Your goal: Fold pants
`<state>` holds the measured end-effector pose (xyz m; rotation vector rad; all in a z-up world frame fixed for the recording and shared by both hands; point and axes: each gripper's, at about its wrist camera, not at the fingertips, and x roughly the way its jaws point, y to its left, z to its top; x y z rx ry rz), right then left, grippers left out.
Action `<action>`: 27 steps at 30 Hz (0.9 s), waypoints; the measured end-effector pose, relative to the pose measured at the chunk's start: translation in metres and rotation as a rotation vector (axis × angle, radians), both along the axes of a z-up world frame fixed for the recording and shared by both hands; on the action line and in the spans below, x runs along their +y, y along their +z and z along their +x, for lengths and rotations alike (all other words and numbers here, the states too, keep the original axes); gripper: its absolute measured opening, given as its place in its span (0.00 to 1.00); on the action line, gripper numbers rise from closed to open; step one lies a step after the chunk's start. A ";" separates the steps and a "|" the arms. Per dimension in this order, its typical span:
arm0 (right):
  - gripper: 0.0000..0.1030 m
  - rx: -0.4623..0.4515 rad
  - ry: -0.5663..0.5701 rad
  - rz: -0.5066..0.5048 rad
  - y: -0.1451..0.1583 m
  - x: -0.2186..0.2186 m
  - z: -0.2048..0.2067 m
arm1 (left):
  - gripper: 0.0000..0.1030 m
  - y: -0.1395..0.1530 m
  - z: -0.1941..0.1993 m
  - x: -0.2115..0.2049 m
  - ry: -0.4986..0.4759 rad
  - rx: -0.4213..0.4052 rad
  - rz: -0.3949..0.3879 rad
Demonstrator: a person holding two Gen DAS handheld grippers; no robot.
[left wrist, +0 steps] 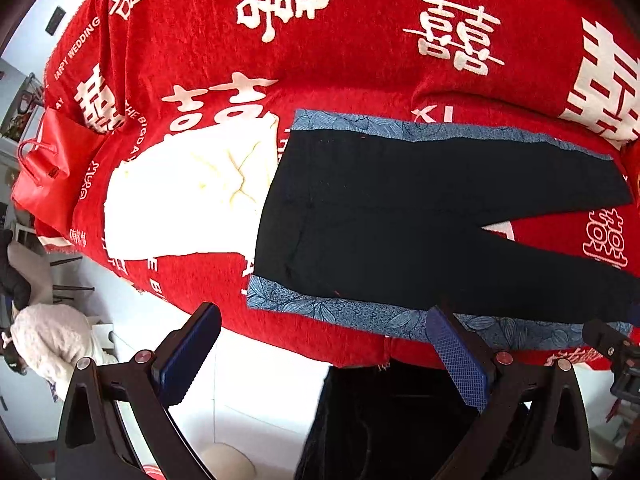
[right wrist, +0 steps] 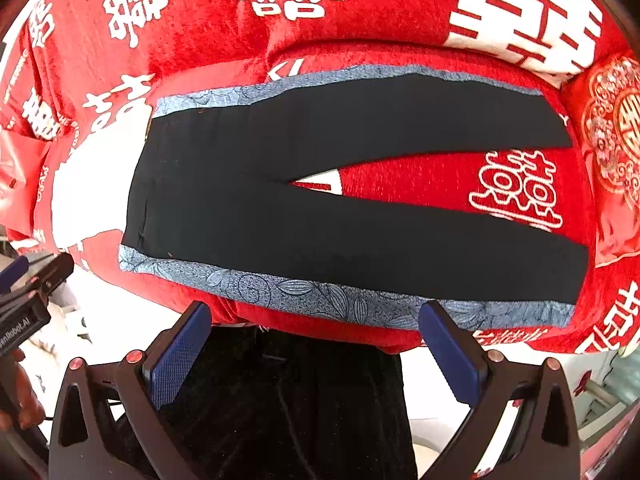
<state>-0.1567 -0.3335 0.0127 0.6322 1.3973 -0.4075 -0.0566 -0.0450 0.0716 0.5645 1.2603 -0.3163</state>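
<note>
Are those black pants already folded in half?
No, the black pants lie spread flat on the red cover, both legs apart in a V with red showing between them.

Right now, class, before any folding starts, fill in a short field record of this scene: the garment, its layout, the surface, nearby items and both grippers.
garment: black pants with blue patterned side stripes
layout: flat, unfolded, legs spread in a V, waist at left
surface: red cloth with white characters
nearby: white folded cloth beside waistband; red paper bag at far left
left gripper: open, empty, short of the near stripe
right gripper: open, empty
</note>
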 end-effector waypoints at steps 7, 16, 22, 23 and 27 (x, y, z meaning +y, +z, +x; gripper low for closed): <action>1.00 0.018 -0.070 -0.016 -0.009 0.003 0.004 | 1.00 -0.015 0.013 0.006 -0.058 0.029 -0.006; 1.00 0.025 -0.158 0.062 -0.043 0.028 0.010 | 1.00 -0.070 0.037 0.033 -0.084 0.130 -0.019; 1.00 -0.092 -0.259 0.279 -0.094 0.046 0.005 | 1.00 -0.126 0.056 0.066 0.017 0.239 -0.124; 1.00 -0.116 -0.282 0.332 -0.107 0.048 0.004 | 1.00 -0.138 0.059 0.072 0.038 0.258 -0.149; 0.91 -0.218 -0.382 0.543 -0.163 0.062 -0.003 | 0.87 -0.178 0.066 0.098 0.125 0.332 -0.268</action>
